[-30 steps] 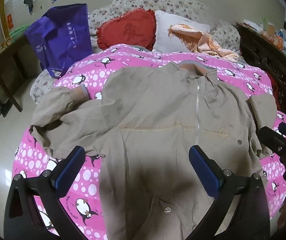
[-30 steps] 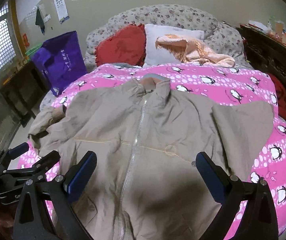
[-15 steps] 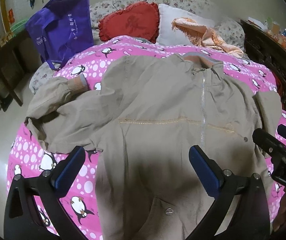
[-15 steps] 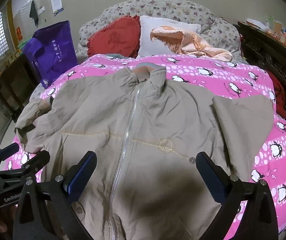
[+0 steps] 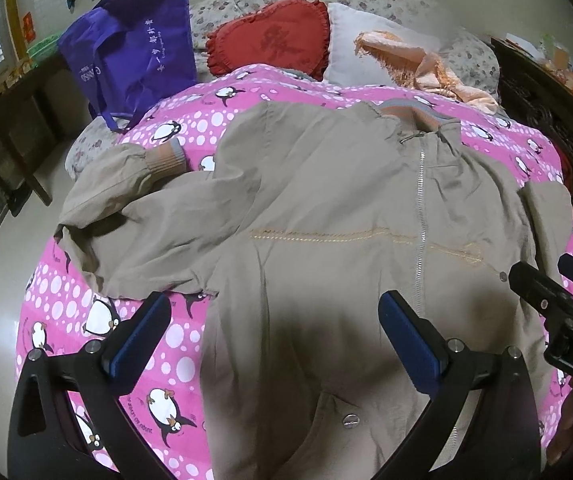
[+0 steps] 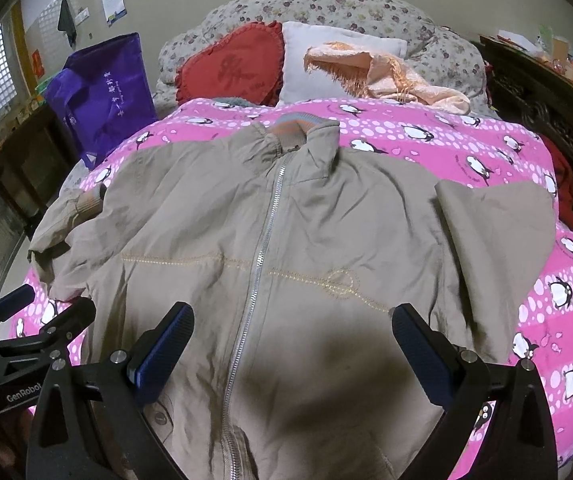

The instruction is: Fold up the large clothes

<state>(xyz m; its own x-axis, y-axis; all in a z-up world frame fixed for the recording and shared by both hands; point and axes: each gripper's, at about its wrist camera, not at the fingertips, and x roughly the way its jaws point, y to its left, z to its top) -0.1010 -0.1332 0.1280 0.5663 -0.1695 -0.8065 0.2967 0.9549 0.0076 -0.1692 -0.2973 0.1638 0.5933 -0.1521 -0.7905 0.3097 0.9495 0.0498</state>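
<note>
A large tan zip-up jacket (image 5: 326, 208) lies front-up, collar away from me, on a pink penguin-print quilt (image 5: 66, 304). It also shows in the right wrist view (image 6: 286, 232). One sleeve (image 5: 126, 184) is bunched at the bed's left edge; the other sleeve (image 6: 498, 220) is folded over at the right. My left gripper (image 5: 274, 332) is open and empty above the jacket's lower left. My right gripper (image 6: 292, 340) is open and empty above the lower front by the zipper (image 6: 262, 248). Each gripper shows at the edge of the other's view.
A purple tote bag (image 5: 134, 52) stands at the bed's far left. A red heart cushion (image 5: 274, 44), a white pillow (image 6: 326, 64) and a peach scarf (image 6: 386, 76) lie at the head. Dark wooden furniture (image 6: 546, 92) stands along the right; a dark table (image 5: 10, 120) at left.
Both grippers have moved forward and higher over the jacket, so it looks larger and more from above. Both stay open and empty. The jacket has not moved.
</note>
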